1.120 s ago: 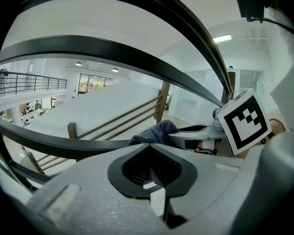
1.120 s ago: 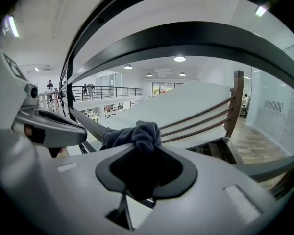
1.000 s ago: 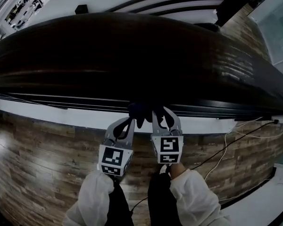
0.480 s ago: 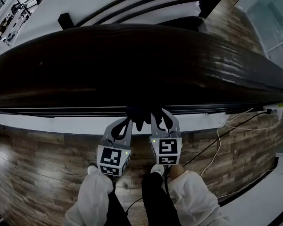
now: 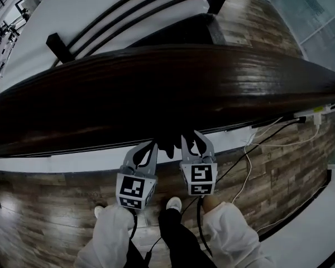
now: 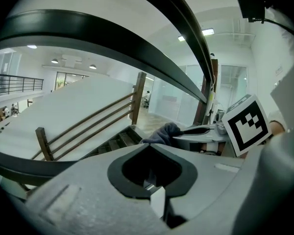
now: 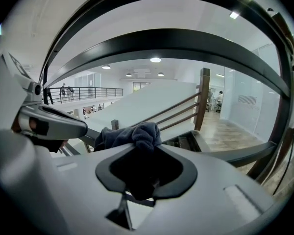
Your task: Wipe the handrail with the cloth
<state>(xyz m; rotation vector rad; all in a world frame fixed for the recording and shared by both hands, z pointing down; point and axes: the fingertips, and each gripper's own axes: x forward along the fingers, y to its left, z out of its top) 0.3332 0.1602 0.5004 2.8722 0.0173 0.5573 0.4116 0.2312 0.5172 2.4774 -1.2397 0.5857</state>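
Observation:
A broad dark wooden handrail (image 5: 173,88) crosses the head view from side to side. At its near edge a dark cloth (image 5: 168,144) is bunched between my two grippers. My right gripper (image 5: 185,139) is shut on the cloth (image 7: 132,136), which fills its jaws (image 7: 144,148). My left gripper (image 5: 153,146) is shut too, and the cloth (image 6: 162,132) comes out right at its tip (image 6: 149,145). The two grippers stand side by side, tips almost touching, just below the rail's dark underside (image 6: 112,38).
Below the rail run a white ledge (image 5: 61,162) and a wood-plank floor with loose cables (image 5: 248,158) and a power strip (image 5: 315,111) at the right. The person's shoes (image 5: 173,204) stand under the grippers. Stair rails (image 5: 128,15) and a glass wall (image 5: 312,10) lie beyond.
Both grippers, still holding the cloth, have slid rightward along the handrail. The stair post and the cables have drifted left in the head view, and the shoes have come into sight.

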